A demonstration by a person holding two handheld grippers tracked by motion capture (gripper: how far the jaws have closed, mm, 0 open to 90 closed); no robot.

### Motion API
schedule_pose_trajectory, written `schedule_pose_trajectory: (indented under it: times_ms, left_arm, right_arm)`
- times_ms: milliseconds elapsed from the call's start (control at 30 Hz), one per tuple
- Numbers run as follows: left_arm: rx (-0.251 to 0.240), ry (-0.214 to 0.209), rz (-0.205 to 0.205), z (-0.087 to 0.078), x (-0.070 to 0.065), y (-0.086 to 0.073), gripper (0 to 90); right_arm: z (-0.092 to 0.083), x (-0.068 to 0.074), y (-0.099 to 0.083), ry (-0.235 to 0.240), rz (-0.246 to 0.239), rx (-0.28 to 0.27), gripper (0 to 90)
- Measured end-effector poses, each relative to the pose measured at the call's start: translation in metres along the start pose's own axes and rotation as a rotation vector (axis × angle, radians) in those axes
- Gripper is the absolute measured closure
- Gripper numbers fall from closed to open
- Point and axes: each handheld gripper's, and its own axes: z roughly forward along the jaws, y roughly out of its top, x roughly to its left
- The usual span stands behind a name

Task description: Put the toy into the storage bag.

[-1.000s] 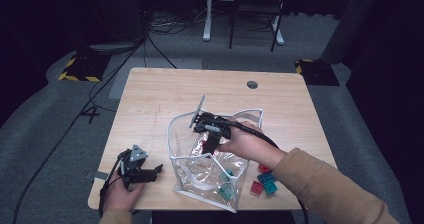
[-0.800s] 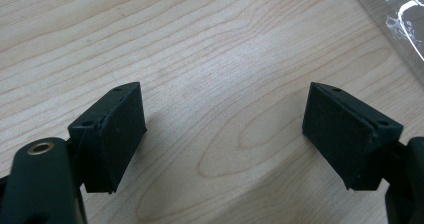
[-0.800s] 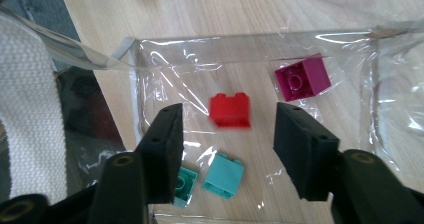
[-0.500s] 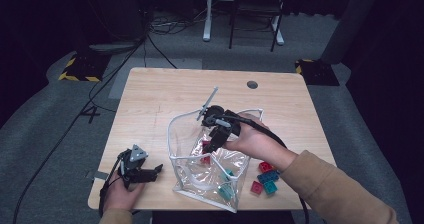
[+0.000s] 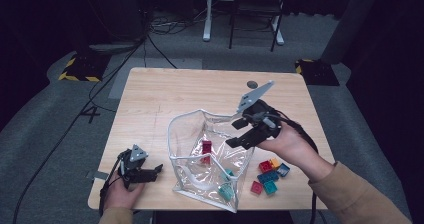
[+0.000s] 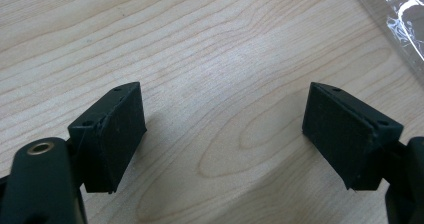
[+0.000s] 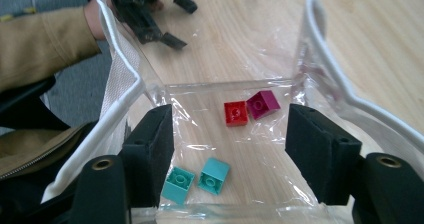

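A clear plastic bag [image 5: 192, 126] with a white rim stands open at the table's front middle. On its floor lie a red brick [image 7: 235, 113], a magenta brick [image 7: 262, 104] and two teal bricks [image 7: 178, 184]. My right gripper [image 5: 233, 134] hovers over the bag's right rim and points into its mouth. Its jaws have just been opening and nothing is between the pads [image 7: 306, 146]. My left gripper [image 5: 156, 173] rests at the front left, open over bare wood, with its pads [image 6: 117, 129] wide apart.
Several loose bricks [image 5: 269, 176] in red, orange, blue and teal lie on the table [image 5: 200, 89] right of the bag, below my right hand. A corner of the bag [image 6: 402, 14] lies ahead of the left gripper. A round grommet [image 5: 252, 84] sits near the table's far edge.
My right gripper has lifted out of the bag's mouth and moved right, with its jaws spread wider. The left gripper has stayed put.
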Motion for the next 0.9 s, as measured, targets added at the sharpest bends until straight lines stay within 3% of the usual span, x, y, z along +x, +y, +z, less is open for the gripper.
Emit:
schedule_pose_trajectory:
  times_ms: [167,333,633,900]
  left_arm:
    - [0.0,0.001,-0.002,0.0,0.0,0.0,17.6]
    - [0.0,0.005,0.0,0.001,0.001,0.001,17.5]
    - [0.0,0.005,0.0,0.001,0.0,0.001,17.5]
    - [0.001,0.004,0.0,0.001,0.001,0.001,17.5]
  right_arm:
    - [-0.029,-0.005,-0.025,-0.034,0.042,-0.086,33.3]
    - [-0.047,-0.016,-0.058,-0.089,0.12,-0.142,33.5]
    - [-0.058,-0.024,-0.108,-0.186,0.19,-0.173,35.0]
    - [-0.053,-0.024,-0.153,-0.259,0.239,-0.183,34.6]
